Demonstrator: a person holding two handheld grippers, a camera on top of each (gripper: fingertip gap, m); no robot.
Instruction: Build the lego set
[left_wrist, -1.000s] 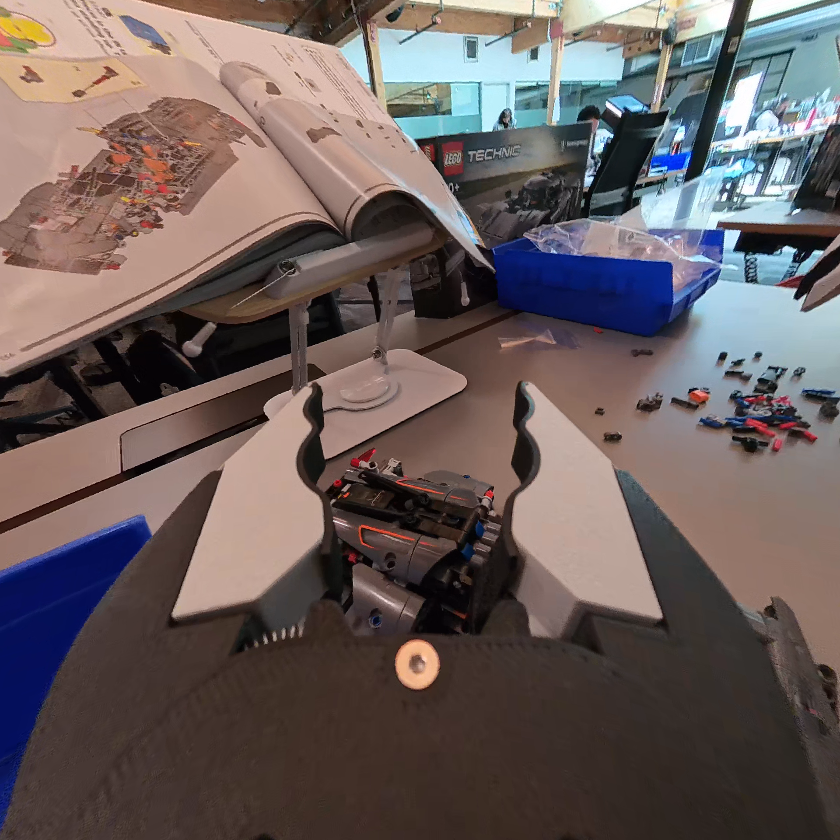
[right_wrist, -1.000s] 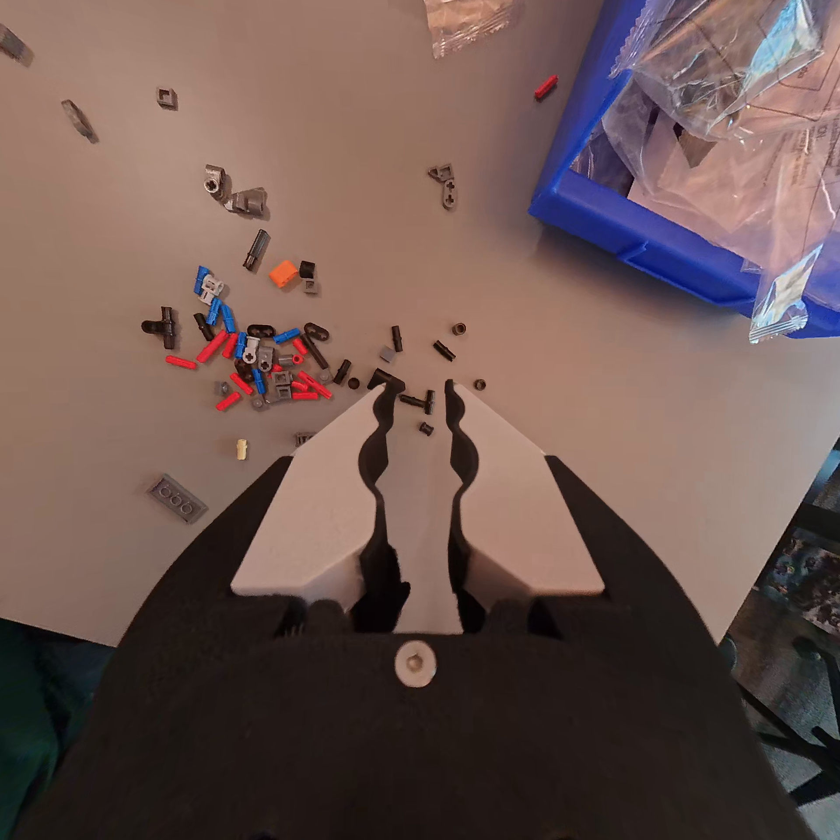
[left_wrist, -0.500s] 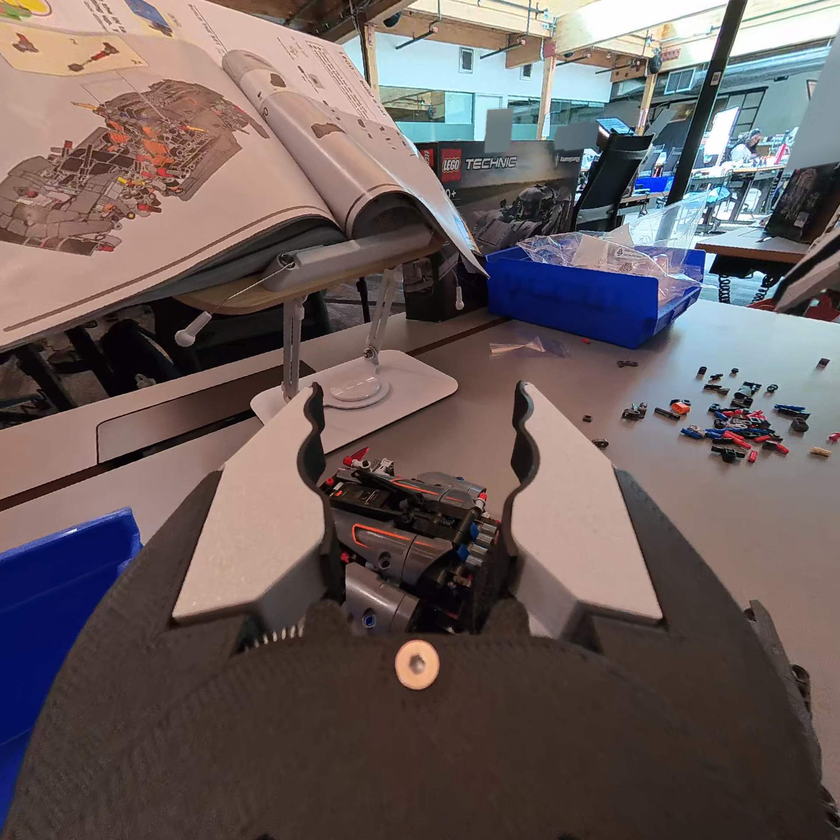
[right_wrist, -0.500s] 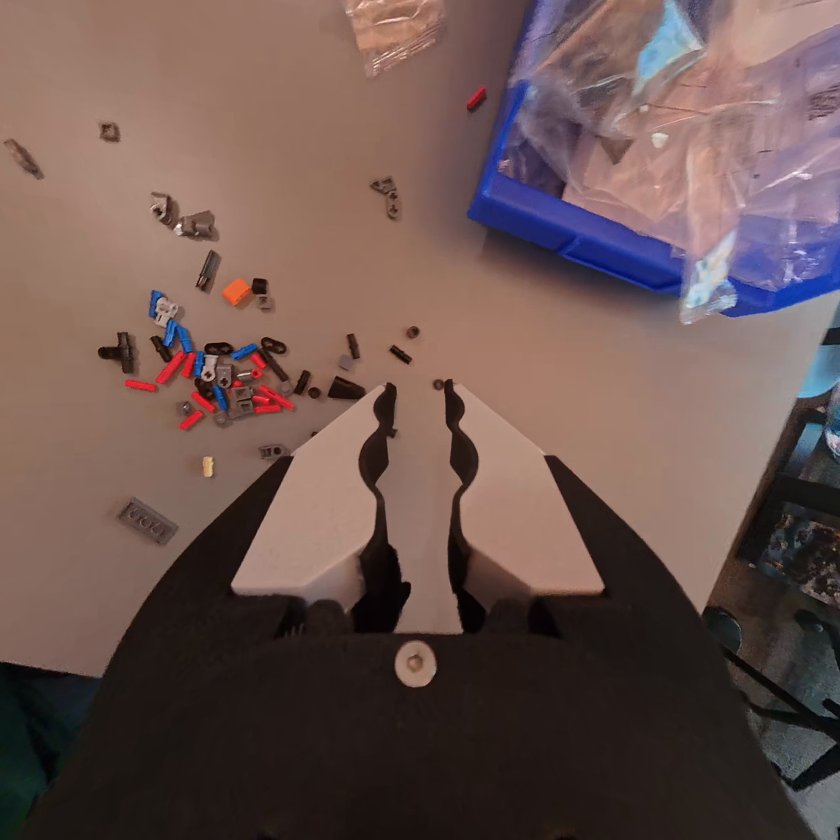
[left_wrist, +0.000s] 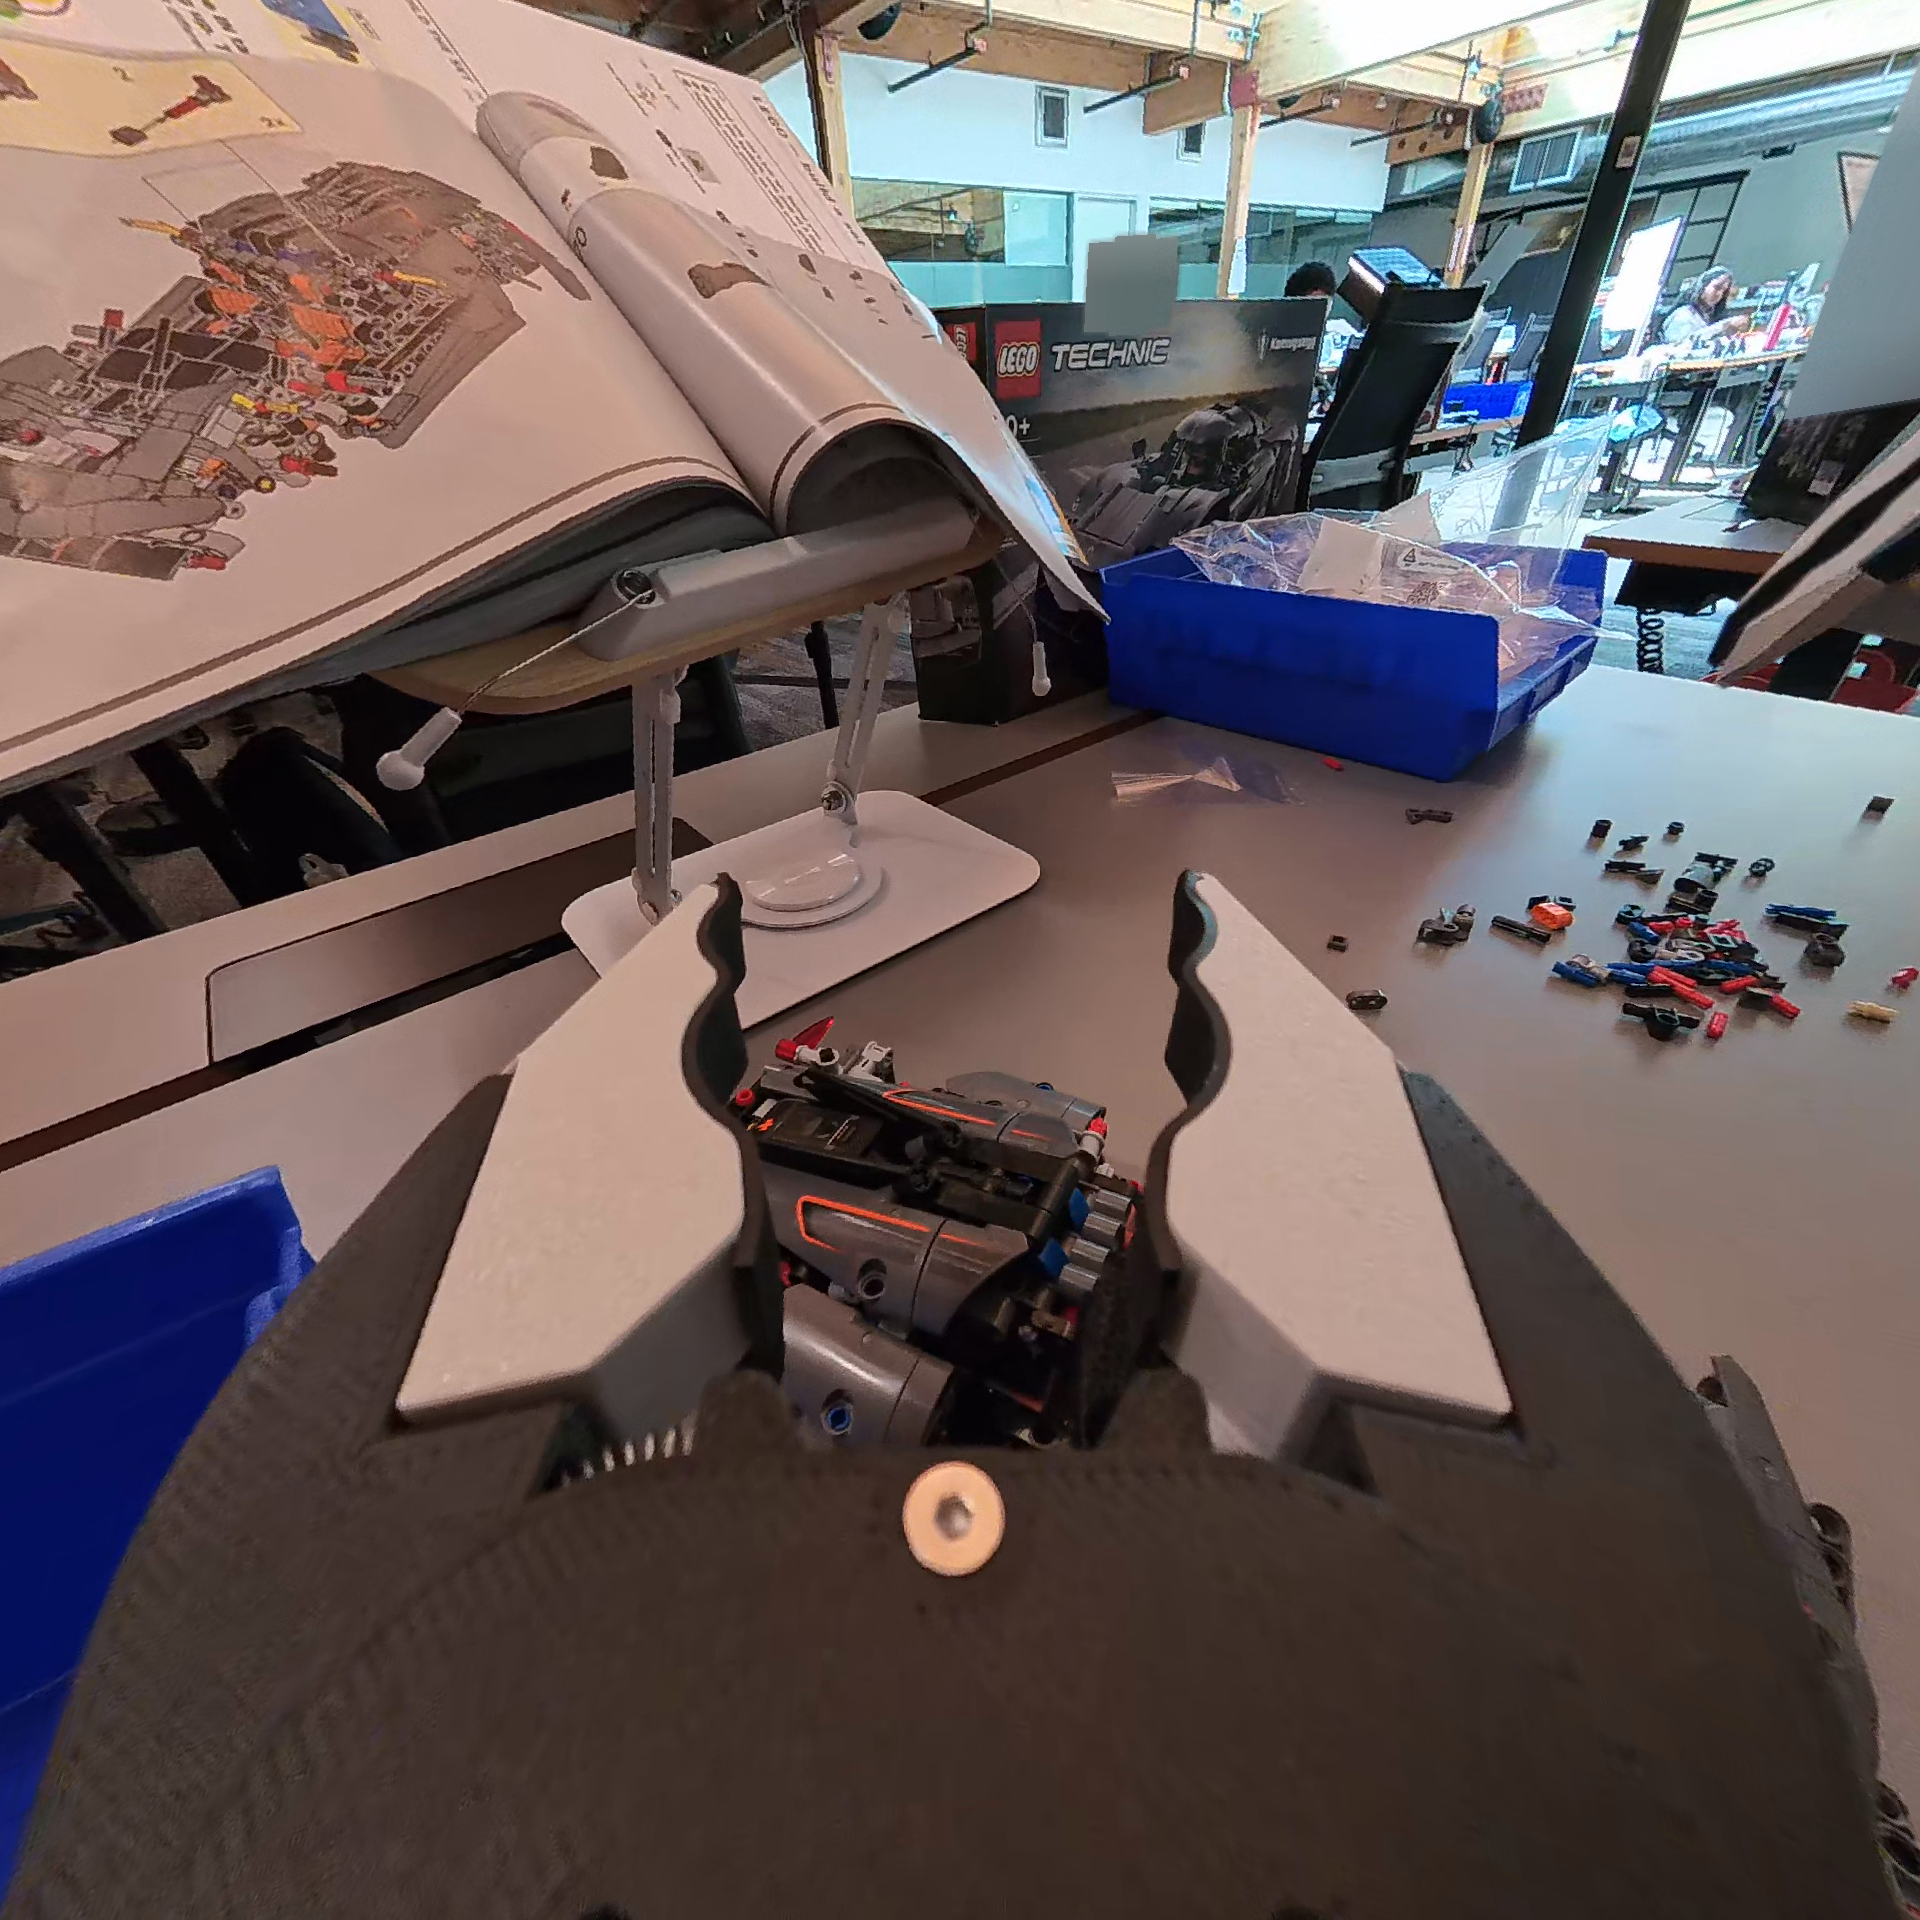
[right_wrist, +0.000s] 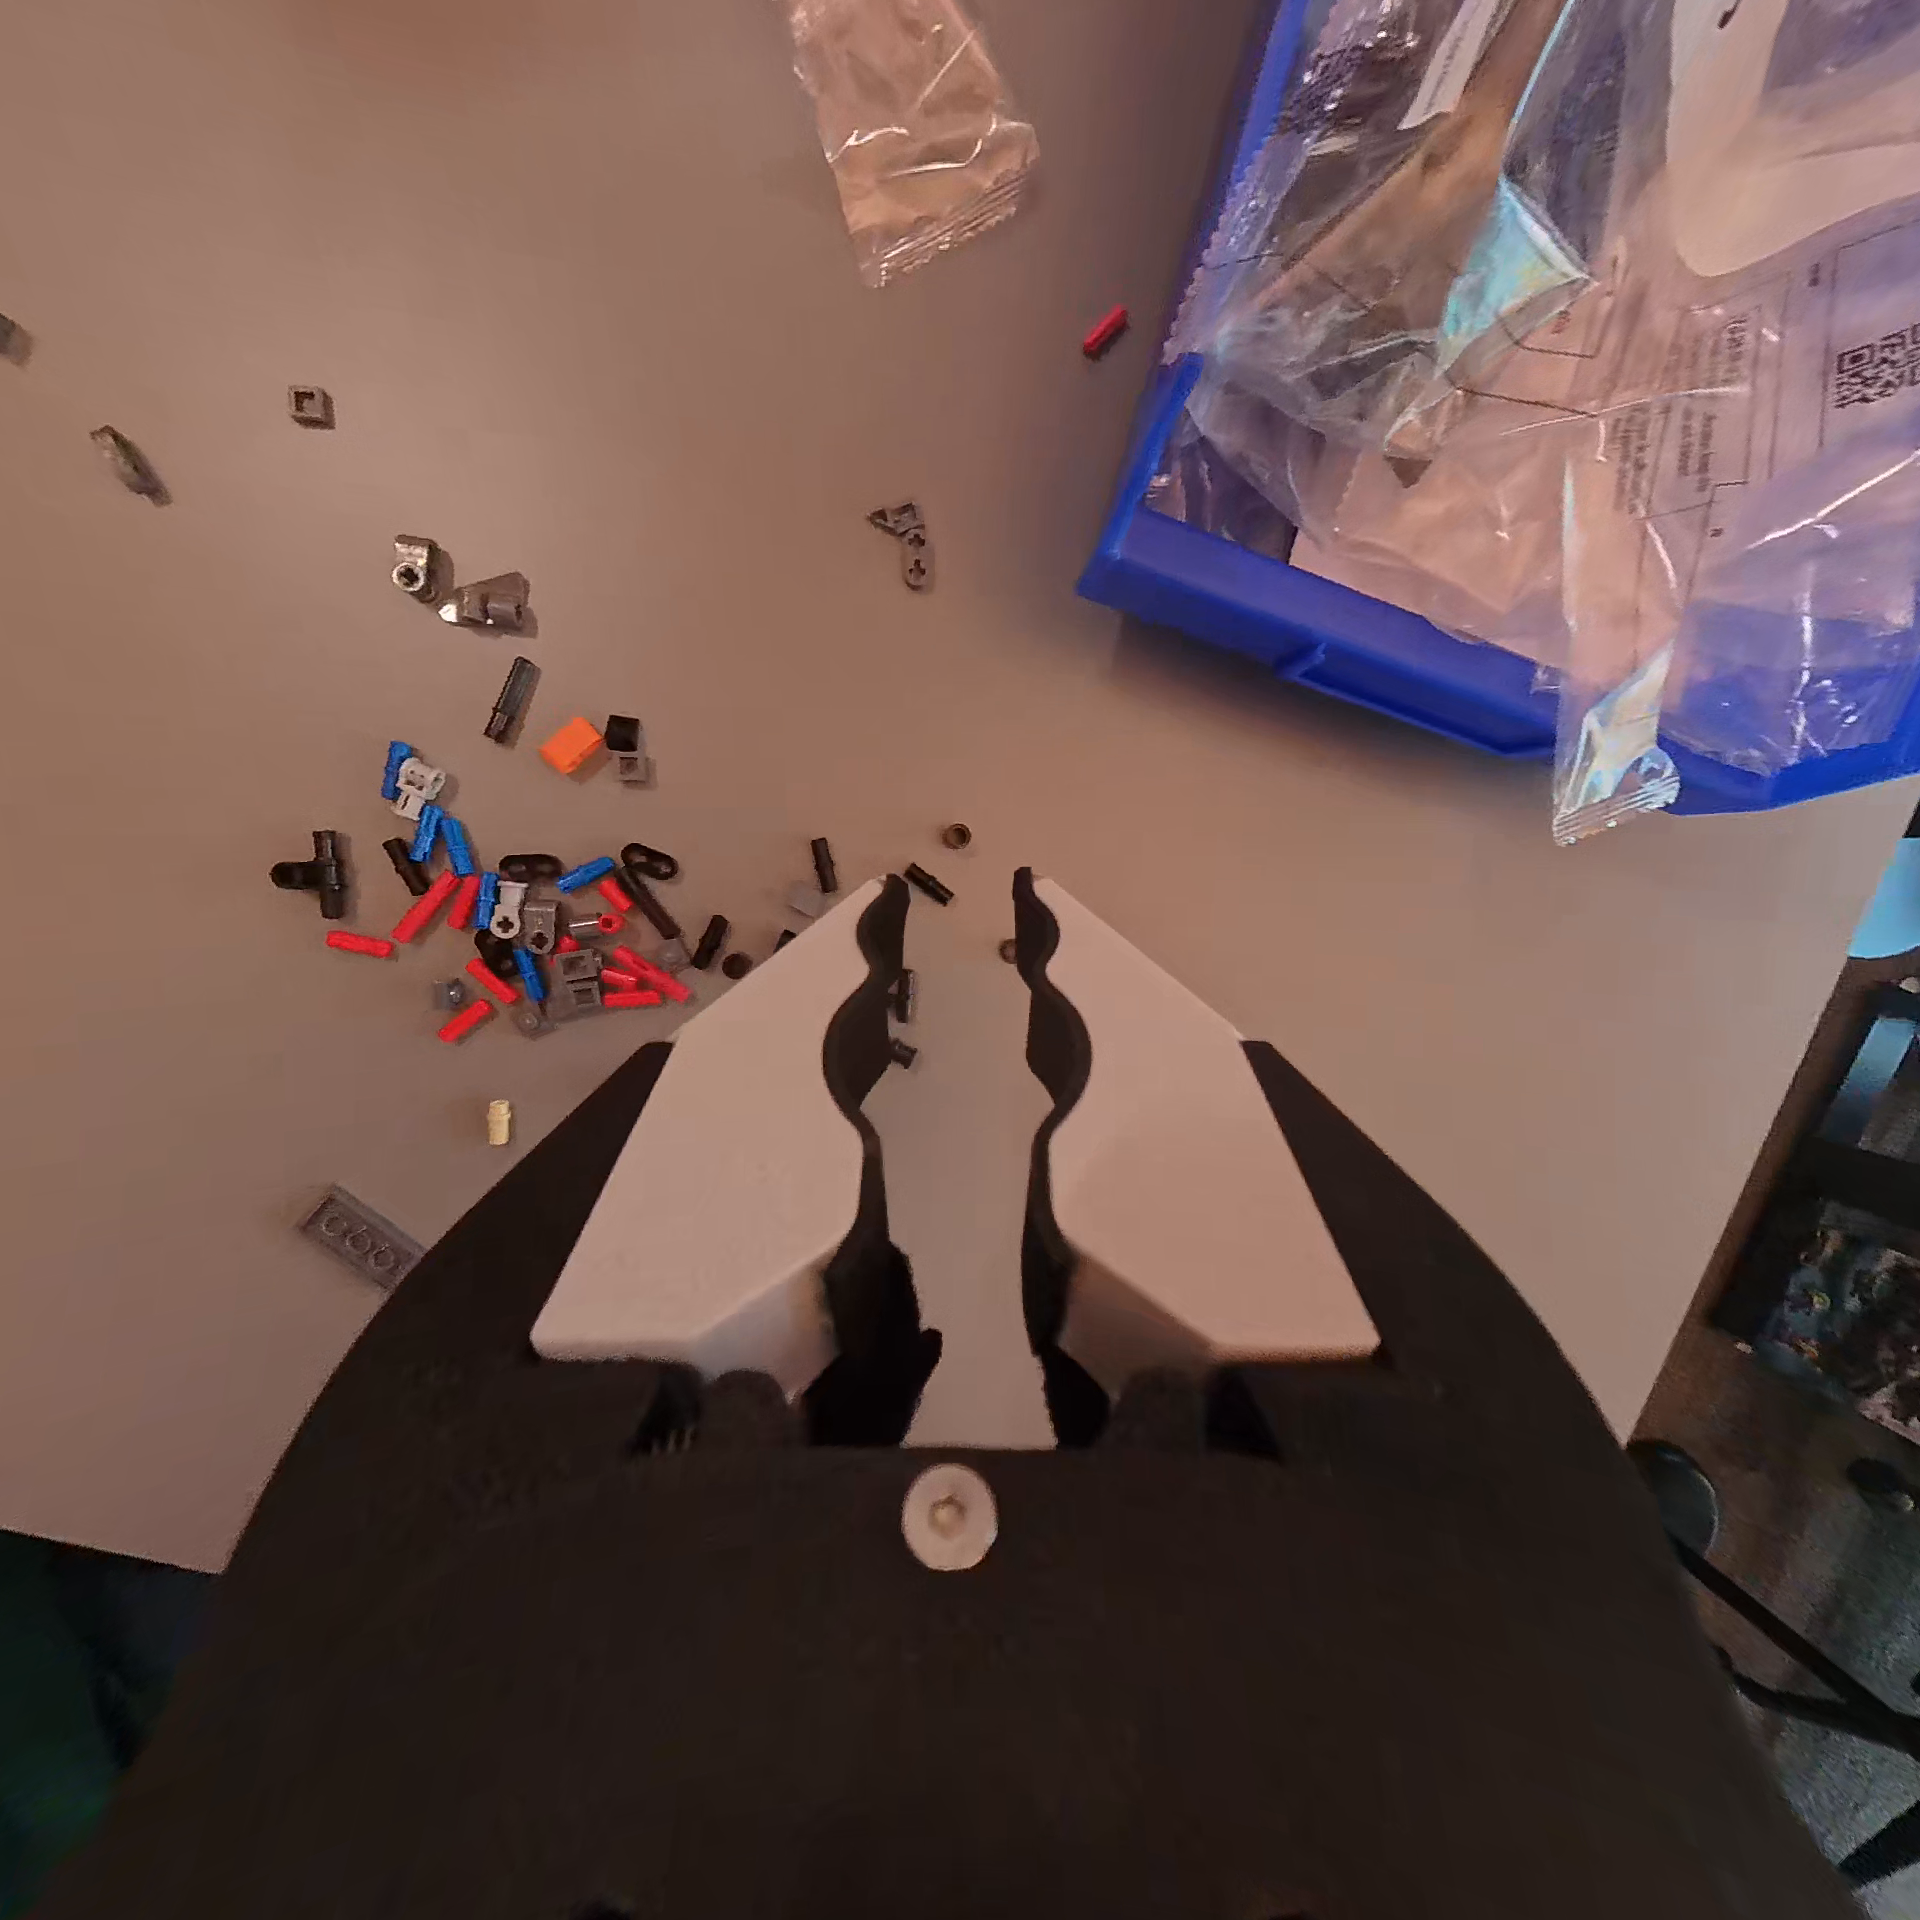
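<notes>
Your left gripper (left_wrist: 956, 914) points level toward the instruction-book stand (left_wrist: 821, 883), clamped on the grey-and-orange Lego model (left_wrist: 935, 1216) deep between its fingers. Your right gripper (right_wrist: 954, 883) points steeply down over the table (right_wrist: 675, 312), fingers parted and empty, just right of the loose-parts pile (right_wrist: 540, 925).

- Open-plan workshop/maker space, not a home.
- Exposed timber beams (left_wrist: 1049, 62) and black steel column (left_wrist: 1579, 229) far ahead of the left claw (left_wrist: 956, 914).
- Rows of cluttered workbenches (left_wrist: 1683, 364) ahead-right, people seated there.
- Office chair (left_wrist: 1382, 384) behind blue parts bin (left_wrist: 1299, 665).
- Grey worktop (left_wrist: 1558, 1143) under the claw, instruction book on stand (left_wrist: 343, 343) ahead-left.
</notes>
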